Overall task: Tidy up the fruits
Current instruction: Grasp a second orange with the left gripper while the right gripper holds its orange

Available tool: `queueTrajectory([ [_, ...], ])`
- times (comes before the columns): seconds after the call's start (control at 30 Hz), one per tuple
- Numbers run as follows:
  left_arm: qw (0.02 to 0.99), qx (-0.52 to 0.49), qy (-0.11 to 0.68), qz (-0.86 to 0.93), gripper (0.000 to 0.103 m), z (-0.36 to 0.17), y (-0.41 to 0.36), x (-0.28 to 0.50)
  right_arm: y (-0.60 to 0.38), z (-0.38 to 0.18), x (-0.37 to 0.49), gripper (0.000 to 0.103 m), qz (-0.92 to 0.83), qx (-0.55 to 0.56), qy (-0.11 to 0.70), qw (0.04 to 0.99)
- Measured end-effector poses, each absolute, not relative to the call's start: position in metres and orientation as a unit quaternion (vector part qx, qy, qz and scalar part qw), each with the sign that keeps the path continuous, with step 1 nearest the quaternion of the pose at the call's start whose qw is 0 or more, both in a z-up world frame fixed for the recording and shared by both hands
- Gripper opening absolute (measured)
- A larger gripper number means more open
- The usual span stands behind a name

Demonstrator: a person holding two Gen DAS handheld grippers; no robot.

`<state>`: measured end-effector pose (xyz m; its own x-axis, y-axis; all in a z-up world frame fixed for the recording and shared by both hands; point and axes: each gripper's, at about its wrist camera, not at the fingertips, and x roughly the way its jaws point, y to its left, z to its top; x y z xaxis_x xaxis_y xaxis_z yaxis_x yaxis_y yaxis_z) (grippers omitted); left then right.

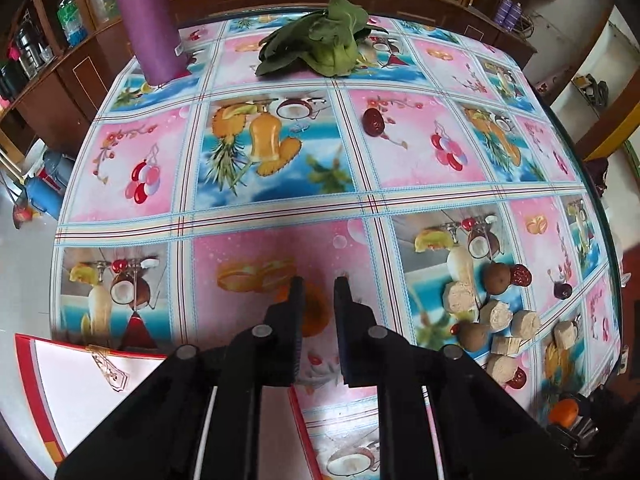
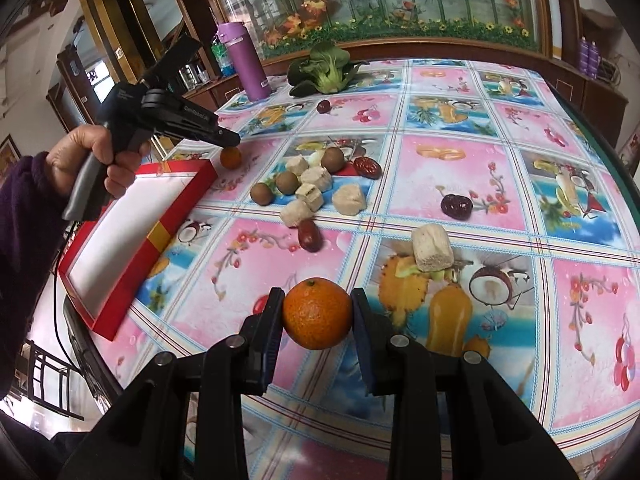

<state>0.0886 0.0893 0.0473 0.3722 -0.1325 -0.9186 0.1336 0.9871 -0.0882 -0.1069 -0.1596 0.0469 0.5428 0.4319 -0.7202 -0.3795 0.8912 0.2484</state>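
The right wrist view shows the right gripper (image 2: 318,314) clamped on an orange (image 2: 317,313), held above the table's near edge, well apart from the red box (image 2: 132,256) at the left edge. The round fruit could squirt free if the squeeze slackens. The left gripper (image 1: 319,292) hangs with its jaws apart, holding nothing.
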Motion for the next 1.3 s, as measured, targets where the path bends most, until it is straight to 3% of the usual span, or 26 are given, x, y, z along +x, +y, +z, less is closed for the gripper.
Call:
queueTrajectory([
  [0.2, 0.829, -0.010, 0.553, -0.083, 0.018, 0.048, 0.101, 0.087, -0.157, 0.044, -0.104, 0.032, 0.229, 0.033, 0.425, 0.875],
  [0.3, 0.832, -0.026, 0.549, -0.078, 0.031, 0.052, 0.111, 0.089, -0.157, 0.039, -0.101, 0.032, 0.228, 0.037, 0.431, 0.873],
  [0.37, 0.837, -0.027, 0.542, -0.068, 0.046, 0.056, 0.117, 0.088, -0.158, 0.037, -0.100, 0.032, 0.228, 0.041, 0.434, 0.871],
  [0.53, 0.838, -0.032, 0.542, -0.051, 0.058, 0.061, 0.131, 0.089, -0.159, 0.034, -0.099, 0.032, 0.231, 0.044, 0.436, 0.868],
  [1.0, 0.803, -0.002, 0.594, -0.050, 0.058, 0.031, 0.115, 0.088, -0.164, 0.027, -0.097, 0.032, 0.234, 0.056, 0.443, 0.864],
  [1.3, 0.810, 0.020, 0.585, -0.048, 0.033, 0.034, 0.113, 0.089, -0.163, 0.040, -0.097, 0.032, 0.236, 0.061, 0.432, 0.869],
])
